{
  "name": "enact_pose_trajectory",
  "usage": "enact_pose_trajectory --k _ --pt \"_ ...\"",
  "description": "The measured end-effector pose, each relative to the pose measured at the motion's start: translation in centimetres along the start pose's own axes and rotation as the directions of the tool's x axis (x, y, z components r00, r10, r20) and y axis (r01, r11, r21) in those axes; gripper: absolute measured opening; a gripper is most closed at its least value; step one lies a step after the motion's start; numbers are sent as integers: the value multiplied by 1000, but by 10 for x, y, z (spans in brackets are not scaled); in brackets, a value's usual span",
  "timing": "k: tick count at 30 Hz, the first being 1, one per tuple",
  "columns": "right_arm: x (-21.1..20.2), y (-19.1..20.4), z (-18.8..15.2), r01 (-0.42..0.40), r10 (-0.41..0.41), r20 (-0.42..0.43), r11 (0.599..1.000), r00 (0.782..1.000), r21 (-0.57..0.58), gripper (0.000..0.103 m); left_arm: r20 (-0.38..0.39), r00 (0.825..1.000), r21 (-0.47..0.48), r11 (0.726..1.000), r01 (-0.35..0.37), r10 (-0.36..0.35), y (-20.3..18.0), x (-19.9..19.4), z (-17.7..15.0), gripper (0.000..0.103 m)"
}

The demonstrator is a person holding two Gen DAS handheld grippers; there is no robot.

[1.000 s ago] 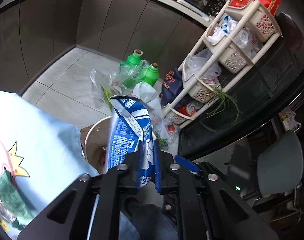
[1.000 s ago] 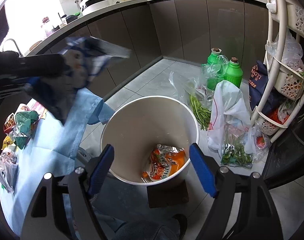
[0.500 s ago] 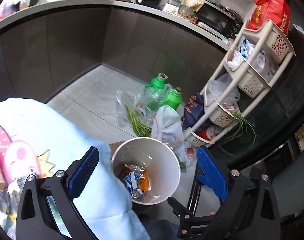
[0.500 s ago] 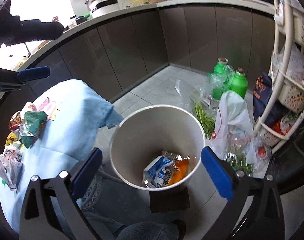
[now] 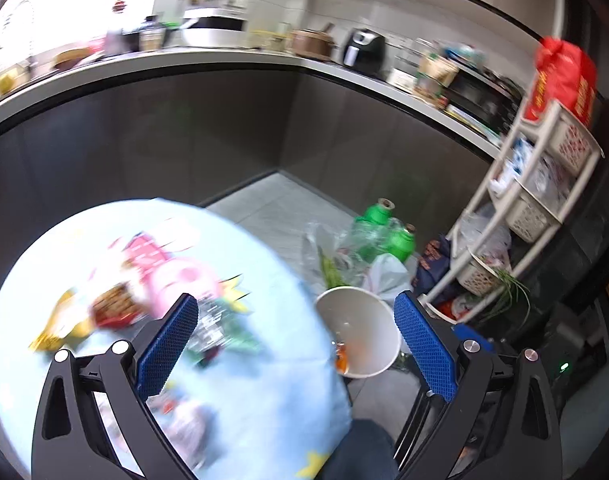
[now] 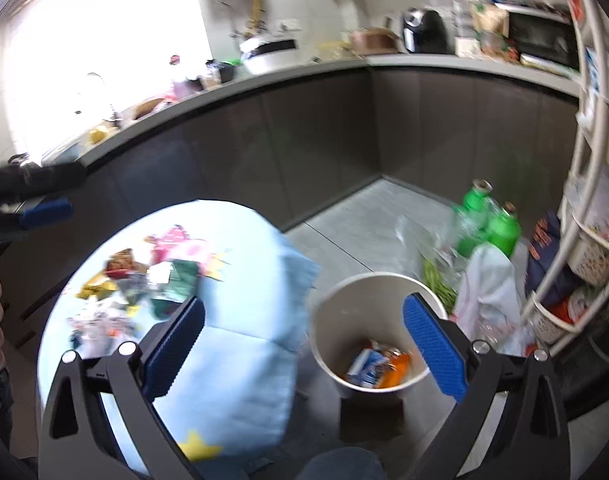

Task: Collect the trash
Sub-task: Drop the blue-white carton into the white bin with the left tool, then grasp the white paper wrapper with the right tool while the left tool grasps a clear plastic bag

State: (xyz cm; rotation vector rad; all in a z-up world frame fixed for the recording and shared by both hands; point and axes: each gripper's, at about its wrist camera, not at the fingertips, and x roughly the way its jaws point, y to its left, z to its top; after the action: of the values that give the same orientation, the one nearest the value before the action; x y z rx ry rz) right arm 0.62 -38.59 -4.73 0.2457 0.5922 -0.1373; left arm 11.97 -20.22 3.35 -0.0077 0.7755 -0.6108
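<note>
Both tongs released w/ nothing between, left tongs (image 5: pixel 292 344), right tongs (image 6: pixel 304 340), crinkly foil wrappers (image 6: pixel 136 276) on round bench (image 6: pixel 232 380) w/ pale-blue cloth, blue + orange packets (image 6: pixel 378 364) inside smooth white cylindrical bin (image 6: pixel 324 320) on floor beside bench, green bottles (image 6: pixel 488 220), white lattice rack (image 6: pixel 584 264) nr.

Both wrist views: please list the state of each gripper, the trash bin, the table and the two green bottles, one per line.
left gripper: open, holds nothing.
right gripper: open, holds nothing.
trash bin: upright on the floor, no lid, blue-white and orange wrappers at its bottom.
table: covered by a light blue cloth, several wrappers still lying on it.
green bottles: upright on the floor behind the bin.
</note>
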Motion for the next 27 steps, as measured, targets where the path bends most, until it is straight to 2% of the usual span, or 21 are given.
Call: enact_pose_trajectory --k 8,13,20,24,27 --pt "-18 73 5 -127 129 10 987 992 -101 100 -14 993 -138 983 -120 119 84 -64 -50 94" --pt "-14 114 -1 -217 211 -61 968 976 -127 100 -50 980 -215 956 -199 192 138 -90 -89 94" --pt "4 172 -26 -240 202 -180 944 963 -226 100 -95 966 -278 925 -258 241 183 -108 -136 94" --pt "25 189 -44 -237 185 -252 952 950 -194 99 -101 964 -277 924 -265 246 193 -110 -151 94" --pt "41 200 -54 -204 153 -289 966 945 -156 97 -103 968 -284 926 -250 229 198 -110 -157 94"
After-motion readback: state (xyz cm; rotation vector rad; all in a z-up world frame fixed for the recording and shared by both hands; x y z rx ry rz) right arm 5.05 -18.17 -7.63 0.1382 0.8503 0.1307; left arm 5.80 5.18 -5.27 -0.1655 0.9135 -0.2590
